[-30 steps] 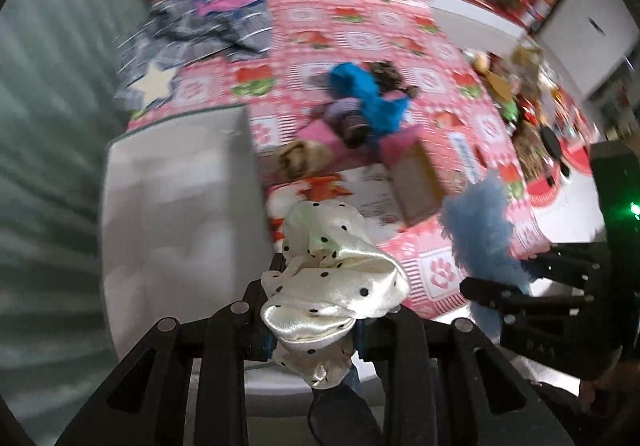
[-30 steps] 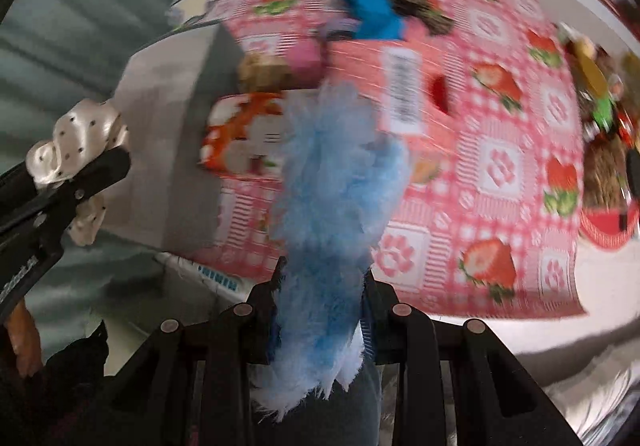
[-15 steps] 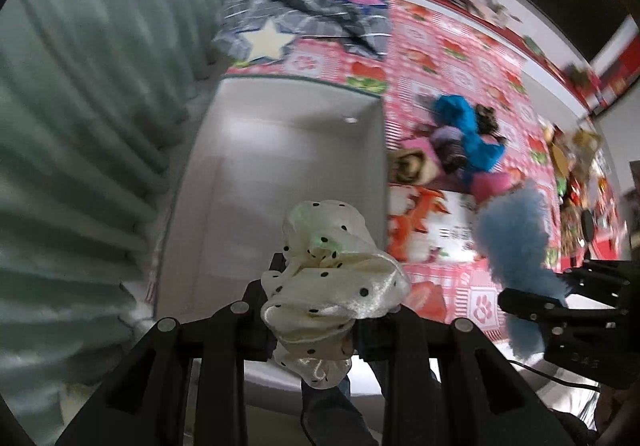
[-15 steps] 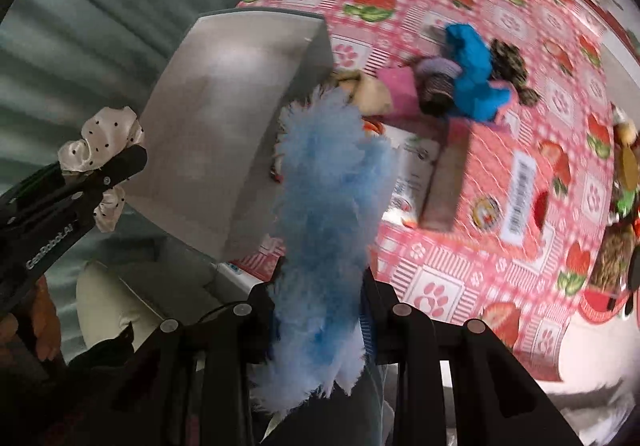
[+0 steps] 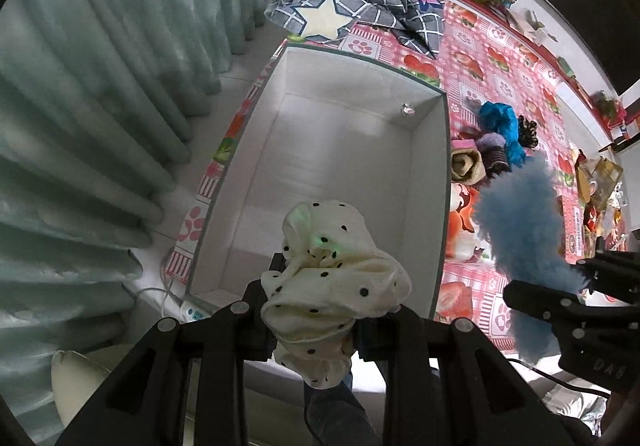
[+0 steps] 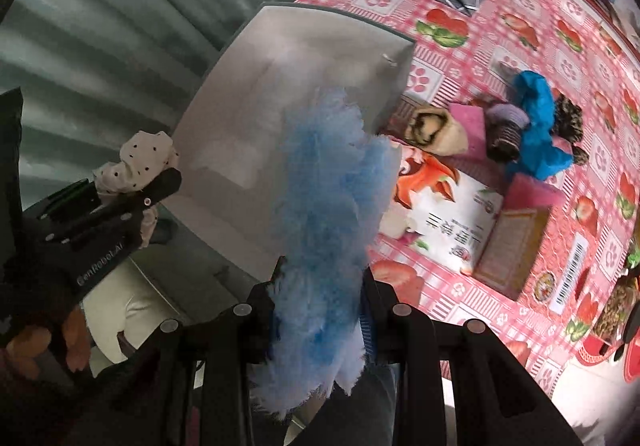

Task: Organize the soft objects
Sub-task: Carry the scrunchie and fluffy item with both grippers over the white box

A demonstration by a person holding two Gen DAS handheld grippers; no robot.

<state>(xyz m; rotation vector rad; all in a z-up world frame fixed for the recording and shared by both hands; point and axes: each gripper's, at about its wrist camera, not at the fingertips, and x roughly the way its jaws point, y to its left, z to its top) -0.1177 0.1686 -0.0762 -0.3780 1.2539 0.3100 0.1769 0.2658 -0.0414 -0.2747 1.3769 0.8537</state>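
Both hand-held grippers now hang over the white box (image 5: 432, 174), left (image 5: 316, 320) clamping the dotted scrunchie (image 5: 332, 282), right (image 6: 320, 310) the blue fluff (image 6: 328, 214).

Both the left hand-held gripper (image 5: 316, 320) and the right hand-held gripper (image 6: 320, 316) are matte black, with angular open-framed fingers (image 5: 236, 358) studded with round silver screws. White lettering marks each body's side; a green light glows on the left one.

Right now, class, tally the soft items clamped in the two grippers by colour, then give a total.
Cream with black dots: 1, the scrunchie in the left gripper
Light blue: 1, the fluffy piece in the right gripper
Total: 2
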